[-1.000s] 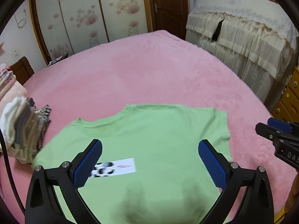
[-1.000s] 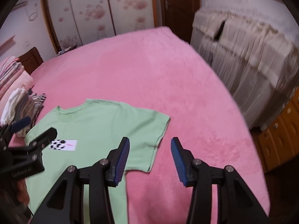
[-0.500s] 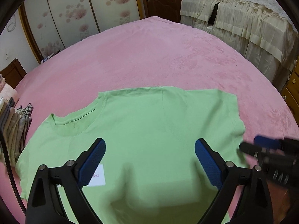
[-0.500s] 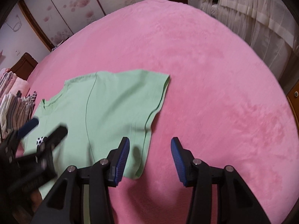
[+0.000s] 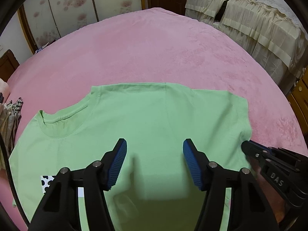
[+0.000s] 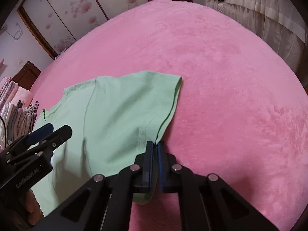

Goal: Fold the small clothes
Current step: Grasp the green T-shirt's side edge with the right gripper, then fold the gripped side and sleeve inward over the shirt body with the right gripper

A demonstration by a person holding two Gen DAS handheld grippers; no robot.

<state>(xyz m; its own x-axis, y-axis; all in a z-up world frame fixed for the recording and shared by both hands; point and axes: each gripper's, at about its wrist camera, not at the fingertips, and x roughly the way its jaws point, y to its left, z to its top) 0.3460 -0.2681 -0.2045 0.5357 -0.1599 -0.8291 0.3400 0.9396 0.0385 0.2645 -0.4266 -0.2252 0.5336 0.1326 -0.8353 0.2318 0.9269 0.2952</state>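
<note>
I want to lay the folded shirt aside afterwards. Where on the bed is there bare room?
Bare pink blanket lies beyond the green T-shirt toward the wardrobe and to its right. It is crowded by the stacked clothes on the left.

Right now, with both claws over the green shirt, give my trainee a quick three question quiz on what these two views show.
1. True or false: the right claw is shut on the sleeve edge of the green T-shirt.
2. Multiple choice: the left claw is A) clamped on the collar, B) open above the shirt's body, C) gripping the pink blanket.
3. Fill in: the pile of folded clothes lies beyond the shirt's ____ end.

Key: 1 true; 2 B; 3 collar.
</note>
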